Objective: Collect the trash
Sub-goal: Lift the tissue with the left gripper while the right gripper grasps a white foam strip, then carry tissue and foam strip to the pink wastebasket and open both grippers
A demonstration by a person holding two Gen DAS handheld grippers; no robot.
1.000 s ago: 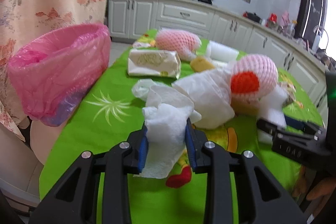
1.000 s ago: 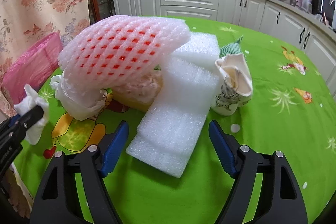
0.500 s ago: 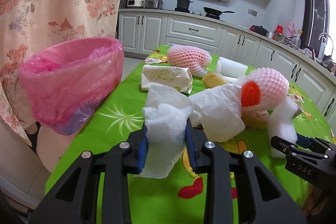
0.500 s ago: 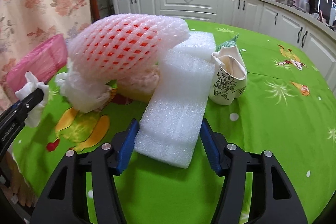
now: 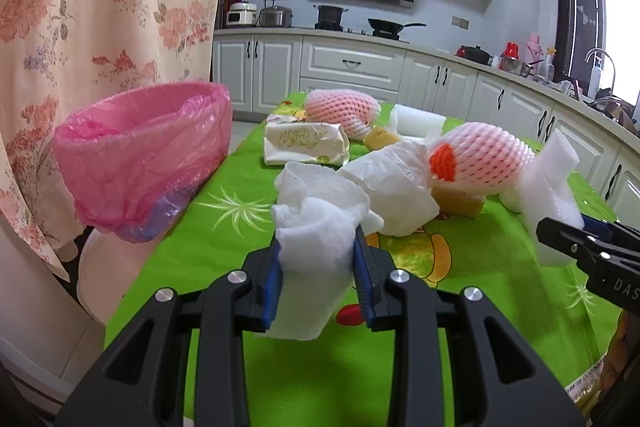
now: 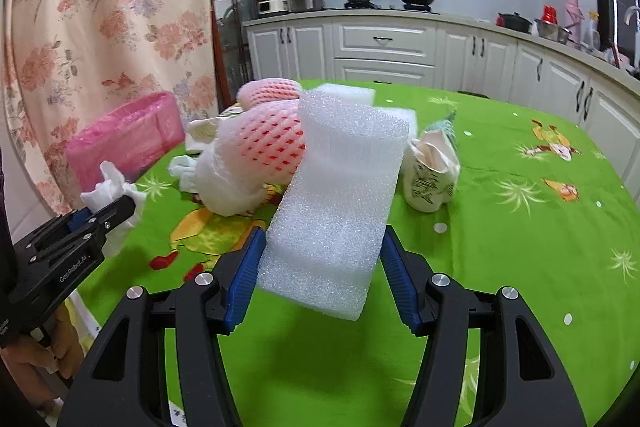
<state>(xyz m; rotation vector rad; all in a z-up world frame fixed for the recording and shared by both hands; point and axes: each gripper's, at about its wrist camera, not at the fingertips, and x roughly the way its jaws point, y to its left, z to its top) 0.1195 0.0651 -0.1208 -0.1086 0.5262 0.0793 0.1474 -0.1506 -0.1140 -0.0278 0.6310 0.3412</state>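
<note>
My left gripper [image 5: 318, 263] is shut on a crumpled white paper towel [image 5: 316, 227] and holds it above the green tablecloth [image 5: 224, 227]. The pink-lined trash bin [image 5: 148, 155] stands to its left, beside the table edge. My right gripper [image 6: 322, 267] is shut on a white foam block [image 6: 340, 195], lifted off the table and tilted. In the left wrist view the foam block [image 5: 550, 195] and right gripper [image 5: 576, 247] show at the right. In the right wrist view the bin [image 6: 124, 139] is far left and the left gripper [image 6: 116, 209] holds the towel [image 6: 110, 187].
On the table lie two pink foam fruit nets [image 5: 480, 163] [image 5: 340, 107], a white plastic bag [image 5: 396, 195], a tissue pack [image 5: 304, 143], a yellow sponge [image 5: 456, 199], another foam piece [image 5: 416, 117] and a crushed paper cup [image 6: 430, 171]. A floral curtain [image 5: 80, 7] hangs left.
My right gripper closed on the foam block and lifted it off the table. My left gripper rose and pulled back with the paper towel, still held.
</note>
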